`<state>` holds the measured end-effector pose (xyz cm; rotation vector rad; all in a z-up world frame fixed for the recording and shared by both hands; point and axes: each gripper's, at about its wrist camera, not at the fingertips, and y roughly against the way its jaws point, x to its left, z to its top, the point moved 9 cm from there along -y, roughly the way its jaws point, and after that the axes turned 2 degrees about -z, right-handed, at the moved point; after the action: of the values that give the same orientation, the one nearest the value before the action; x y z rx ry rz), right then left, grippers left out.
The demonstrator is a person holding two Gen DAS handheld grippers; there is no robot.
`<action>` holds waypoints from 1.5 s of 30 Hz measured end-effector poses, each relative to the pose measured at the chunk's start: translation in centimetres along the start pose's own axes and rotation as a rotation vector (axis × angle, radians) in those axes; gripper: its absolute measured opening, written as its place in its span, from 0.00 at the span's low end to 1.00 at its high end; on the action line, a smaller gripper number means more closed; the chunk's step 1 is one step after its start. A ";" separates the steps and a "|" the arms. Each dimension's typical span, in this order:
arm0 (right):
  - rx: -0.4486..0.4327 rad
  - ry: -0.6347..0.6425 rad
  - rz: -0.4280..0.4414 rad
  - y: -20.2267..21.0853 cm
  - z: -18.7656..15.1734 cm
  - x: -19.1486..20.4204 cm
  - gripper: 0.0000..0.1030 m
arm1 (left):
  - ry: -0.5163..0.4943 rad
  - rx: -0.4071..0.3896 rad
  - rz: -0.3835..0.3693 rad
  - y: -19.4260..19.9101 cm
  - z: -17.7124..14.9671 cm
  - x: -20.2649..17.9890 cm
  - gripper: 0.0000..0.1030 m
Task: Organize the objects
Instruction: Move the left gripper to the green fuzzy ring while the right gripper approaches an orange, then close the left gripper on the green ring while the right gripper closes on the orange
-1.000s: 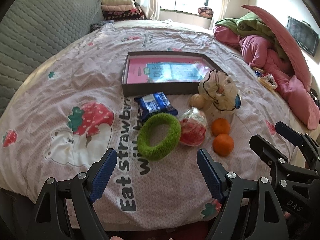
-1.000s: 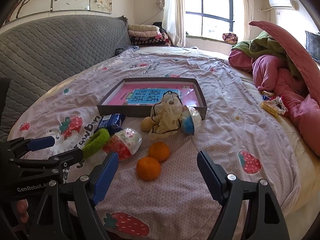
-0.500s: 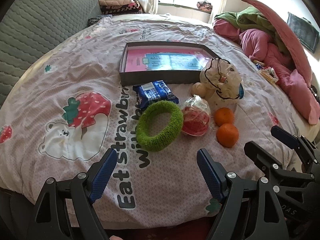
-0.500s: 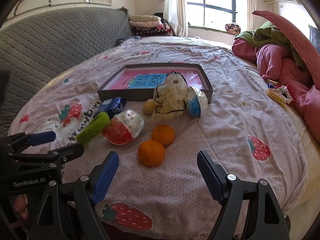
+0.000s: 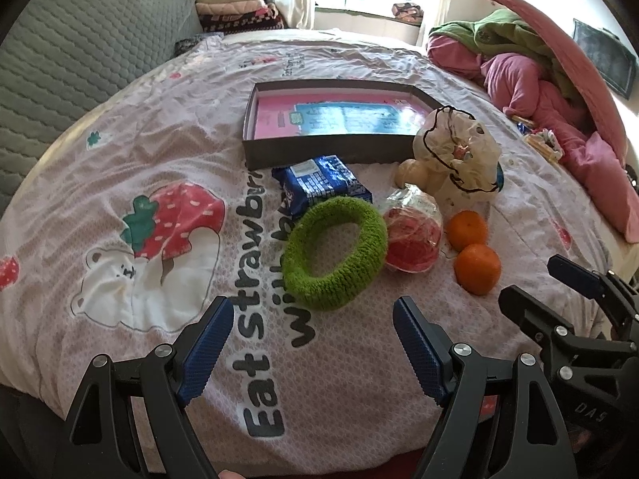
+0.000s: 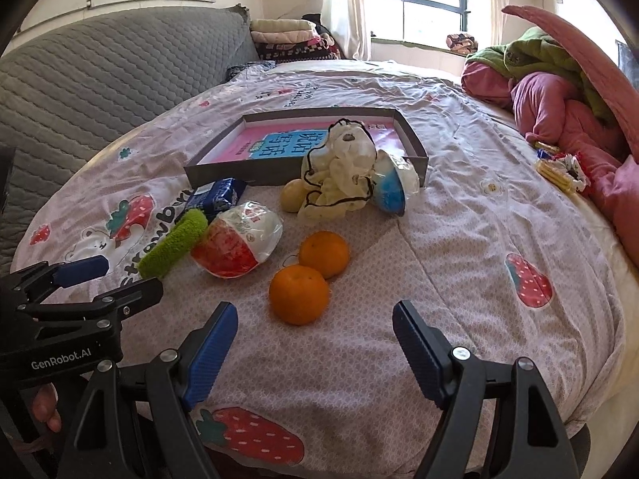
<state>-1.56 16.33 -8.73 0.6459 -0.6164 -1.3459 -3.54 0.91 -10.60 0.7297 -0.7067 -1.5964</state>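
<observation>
Hovering over the near edge of the bed, we hold both grippers empty: the left gripper has its fingers spread wide with nothing between them, and the right gripper is released the same way.

As far as we can judge, the organizing has not yet started. The shallow grey box at twelve o'clock holds only a pink and blue printed sheet, and every loose item lies outside it on the strawberry bedcover.

- From the left view, the green knitted ring sits just ahead at twelve o'clock, touching the red and white packet at one o'clock.
- The blue snack pack lies beyond the ring, just beside the box's front wall.
- From the right view, two oranges touch each other at twelve o'clock, the nearer one just ahead of the open fingers.
- The cream drawstring pouch, a small yellow fruit and a blue and white cup rest against the box front.

All of these are left to move, presumably into the box.
</observation>
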 end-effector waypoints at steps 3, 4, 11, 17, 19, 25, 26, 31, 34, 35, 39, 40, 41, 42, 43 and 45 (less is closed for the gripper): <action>0.004 -0.007 0.002 -0.3 -0.1 -0.2 0.75 | -0.010 -0.020 0.001 -0.2 0.3 0.1 0.80; 0.005 -0.008 0.000 -0.5 -0.1 -0.2 0.75 | -0.010 -0.022 -0.003 -0.3 0.3 0.2 0.80; 0.021 -0.021 -0.008 -1.8 -0.3 -0.1 0.74 | -0.005 -0.006 -0.032 -1.9 0.5 0.6 0.80; 0.044 -0.042 -0.026 -3.5 -0.4 -0.4 0.65 | -0.039 -0.031 -0.041 -2.3 1.0 0.4 0.80; 0.052 -0.040 -0.012 -4.0 -0.5 -0.1 0.63 | -0.057 -0.041 -0.040 -2.4 1.3 0.3 0.74; 0.033 -0.007 -0.003 -4.1 -0.3 0.8 0.51 | -0.096 -0.025 -0.056 -3.3 1.1 -0.4 0.58; 0.035 -0.003 0.000 -4.2 -0.3 0.9 0.48 | -0.102 -0.020 -0.064 -3.5 1.1 -0.6 0.56; 0.034 -0.001 0.030 -4.4 -0.4 1.2 0.41 | -0.110 -0.016 -0.083 -3.9 1.1 -1.0 0.42; 0.027 0.008 0.037 -4.4 -0.3 1.4 0.39 | -0.084 -0.014 -0.107 -4.1 1.1 -0.8 0.33; 0.025 0.011 0.039 -4.4 -0.3 1.4 0.39 | -0.071 -0.013 -0.118 -4.2 1.1 -0.7 0.31; 0.021 -0.006 0.065 -4.3 -0.3 1.2 0.39 | -0.039 -0.009 -0.140 -4.2 1.0 -0.2 0.24; 0.021 -0.010 0.069 -4.3 -0.3 1.1 0.38 | -0.034 -0.011 -0.142 -4.2 1.0 -0.2 0.22; 0.021 -0.013 0.072 -4.2 -0.3 1.1 0.38 | -0.024 -0.014 -0.148 -4.1 1.0 -0.1 0.21; 0.021 -0.015 0.074 -4.1 -0.3 1.1 0.38 | -0.018 -0.012 -0.152 -4.0 1.0 0.0 0.20; 0.019 -0.017 0.073 -4.0 -0.2 0.9 0.38 | -0.011 -0.011 -0.157 -3.9 1.0 0.0 0.19; 0.017 -0.019 0.071 -3.8 -0.2 0.9 0.38 | -0.002 -0.008 -0.176 -3.7 0.8 -0.1 0.19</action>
<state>-3.90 15.05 -11.63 0.6196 -0.6606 -1.2827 -6.46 1.53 -12.97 0.8028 -0.6515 -1.7580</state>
